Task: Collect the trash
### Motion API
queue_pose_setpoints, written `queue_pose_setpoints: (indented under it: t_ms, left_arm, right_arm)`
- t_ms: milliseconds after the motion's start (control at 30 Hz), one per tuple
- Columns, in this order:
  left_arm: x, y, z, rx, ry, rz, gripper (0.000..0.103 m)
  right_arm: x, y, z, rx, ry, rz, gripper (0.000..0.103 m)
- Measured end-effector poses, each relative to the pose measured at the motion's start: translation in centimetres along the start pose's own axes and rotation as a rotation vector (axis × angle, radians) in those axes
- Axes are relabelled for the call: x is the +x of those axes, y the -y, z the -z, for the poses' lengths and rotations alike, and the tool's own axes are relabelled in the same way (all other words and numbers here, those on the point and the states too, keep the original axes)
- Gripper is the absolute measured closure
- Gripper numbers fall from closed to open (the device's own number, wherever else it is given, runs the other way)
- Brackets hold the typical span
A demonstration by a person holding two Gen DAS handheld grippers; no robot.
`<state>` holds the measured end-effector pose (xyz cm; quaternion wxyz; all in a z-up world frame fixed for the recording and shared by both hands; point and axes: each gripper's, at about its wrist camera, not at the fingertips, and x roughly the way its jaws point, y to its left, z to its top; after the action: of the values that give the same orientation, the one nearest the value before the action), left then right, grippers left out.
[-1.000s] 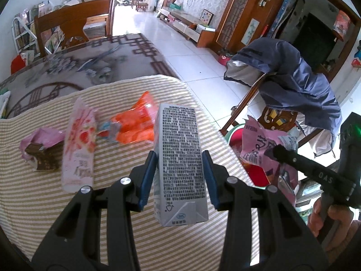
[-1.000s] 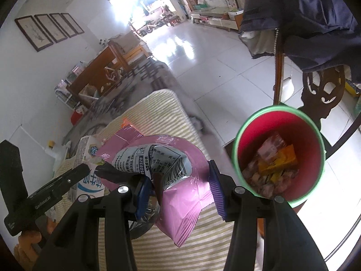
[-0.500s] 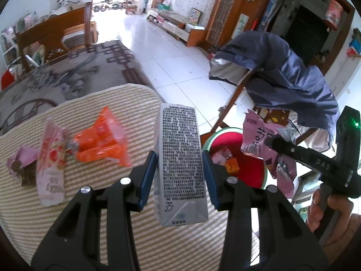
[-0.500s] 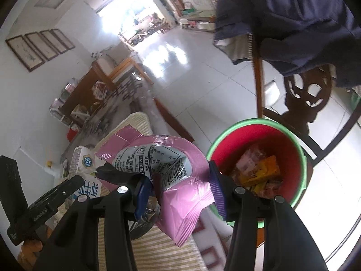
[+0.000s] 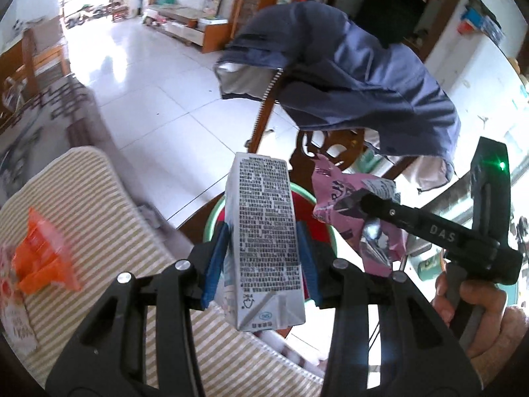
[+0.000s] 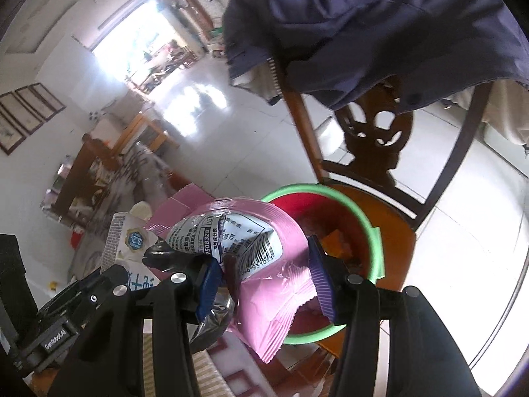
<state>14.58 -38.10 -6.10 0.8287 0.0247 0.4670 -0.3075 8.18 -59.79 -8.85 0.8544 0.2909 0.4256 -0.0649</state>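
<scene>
Left hand-held gripper (image 5: pixel 264 258): we see its jaws have just been opening, with the milk carton (image 5: pixel 263 231) upright between the blue pads; a thin gap shows on both sides, so the carton looks let go.
Milk carton: it sits directly ahead of the left hand-held gripper, above the near rim of the bin (image 5: pixel 325 228), its printed side towards us.
Right hand-held gripper (image 6: pixel 261 274): its jaws have just been opening too; the pink wrapper (image 6: pixel 271 284) hangs between them, crumpled against the left pad, and the right pad seems to touch only its edge. We cannot tell whether it is gripped.
Pink wrapper: just ahead of the right hand-held gripper and over the near side of the bin (image 6: pixel 373 238).
Bin: red inside with a green rim, below and beyond both tools, already holding some scraps.
In the way: a wooden chair (image 6: pixel 380 152) stands just behind the bin, with a dark blue jacket (image 5: pixel 347 76) draped over its back, hanging above the bin.
Counter (image 5: pixel 109 211): striped cloth, to the left of and below the left hand-held gripper.
Left on the counter: an orange wrapper (image 5: pixel 43 258) far to the left, and part of a white and red packet (image 5: pixel 13 317) at the frame's edge.
Person: a hand (image 5: pixel 472 311) holds the right tool's handle, seen at the right of the left view.
</scene>
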Motion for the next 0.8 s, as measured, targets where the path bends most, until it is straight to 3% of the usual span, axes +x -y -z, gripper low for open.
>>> queue_pose_setpoints:
  t_ms: [33, 67, 367, 800]
  left_arm:
    - [0.2, 0.3, -0.2, 0.010, 0.004, -0.009, 0.036]
    - [0.2, 0.5, -0.3, 0.013, 0.017, -0.015, 0.026]
    - [-1.6, -1.8, 0.4, -0.045, 0.055, -0.040, 0.022]
    - [-6.4, -10.1, 5.3, -0.246, 0.089, -0.139, 0.022]
  right_arm:
    - [0.0, 0.1, -0.2, 0.004, 0.004, 0.006, 0.048]
    - [0.0, 0.3, -0.3, 0.013, 0.009, 0.011, 0.046]
    - [1.1, 0.1, -0.5, 0.029, -0.009, 0.006, 0.026]
    - [1.9, -4.2, 1.6, -0.018, -0.037, -0.003, 0.025]
